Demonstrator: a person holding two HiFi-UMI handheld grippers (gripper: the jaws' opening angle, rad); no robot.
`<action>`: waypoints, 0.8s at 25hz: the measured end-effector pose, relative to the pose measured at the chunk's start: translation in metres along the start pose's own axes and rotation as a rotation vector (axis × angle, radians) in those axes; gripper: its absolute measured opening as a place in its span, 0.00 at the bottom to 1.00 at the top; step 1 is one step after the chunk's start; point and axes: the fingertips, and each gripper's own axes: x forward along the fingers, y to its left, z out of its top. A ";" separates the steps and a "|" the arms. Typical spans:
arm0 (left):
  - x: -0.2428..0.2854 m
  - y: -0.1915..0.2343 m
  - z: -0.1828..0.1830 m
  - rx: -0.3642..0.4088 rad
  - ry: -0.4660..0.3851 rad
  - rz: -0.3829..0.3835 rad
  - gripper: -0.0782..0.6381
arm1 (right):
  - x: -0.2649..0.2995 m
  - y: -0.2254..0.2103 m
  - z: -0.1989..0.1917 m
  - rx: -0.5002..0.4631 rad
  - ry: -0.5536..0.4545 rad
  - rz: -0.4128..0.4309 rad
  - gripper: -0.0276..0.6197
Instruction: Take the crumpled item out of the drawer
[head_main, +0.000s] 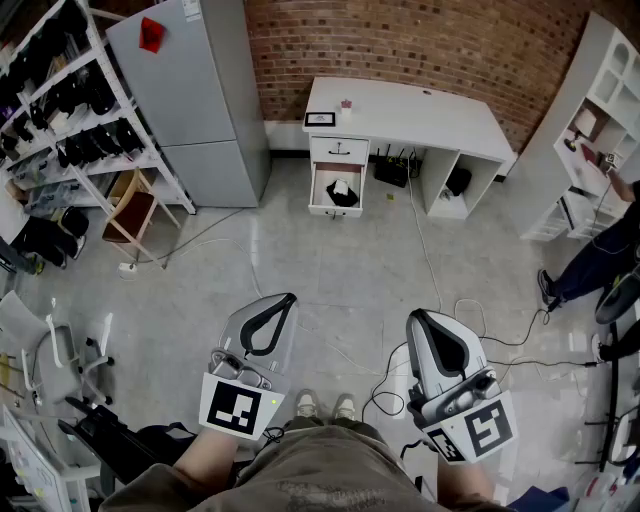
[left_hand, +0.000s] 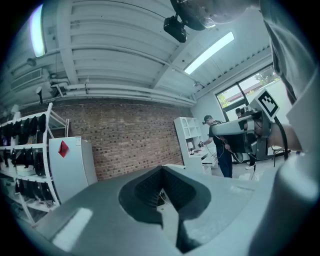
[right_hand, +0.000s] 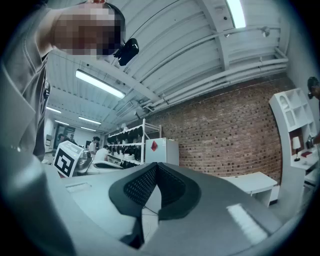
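Observation:
A white desk (head_main: 420, 115) stands against the brick wall at the far side of the room. Its lower drawer (head_main: 335, 205) is pulled open, with a white crumpled item (head_main: 342, 186) lying inside beside something dark. Both grippers are held low, close to the person's body and far from the desk. The left gripper (head_main: 288, 297) is shut, its jaws meeting at the tip (left_hand: 161, 168) with nothing between them. The right gripper (head_main: 413, 316) is likewise shut and empty (right_hand: 157, 164). Both point up towards the ceiling in their own views.
A grey cabinet (head_main: 195, 90) and a rack of dark items (head_main: 70, 110) stand to the left, with a wooden chair (head_main: 128, 215) beside them. White shelving (head_main: 590, 130) and a person (head_main: 600, 260) are at the right. Cables (head_main: 440, 300) trail across the floor.

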 end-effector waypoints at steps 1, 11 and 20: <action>0.000 -0.003 0.000 0.006 0.001 -0.006 0.11 | 0.001 0.002 -0.001 -0.002 0.006 0.011 0.09; 0.002 -0.017 0.001 0.035 0.019 -0.009 0.11 | -0.006 -0.001 -0.007 0.002 0.034 0.045 0.09; 0.009 -0.047 -0.001 0.027 0.031 -0.015 0.11 | -0.023 -0.015 -0.013 0.004 0.046 0.081 0.09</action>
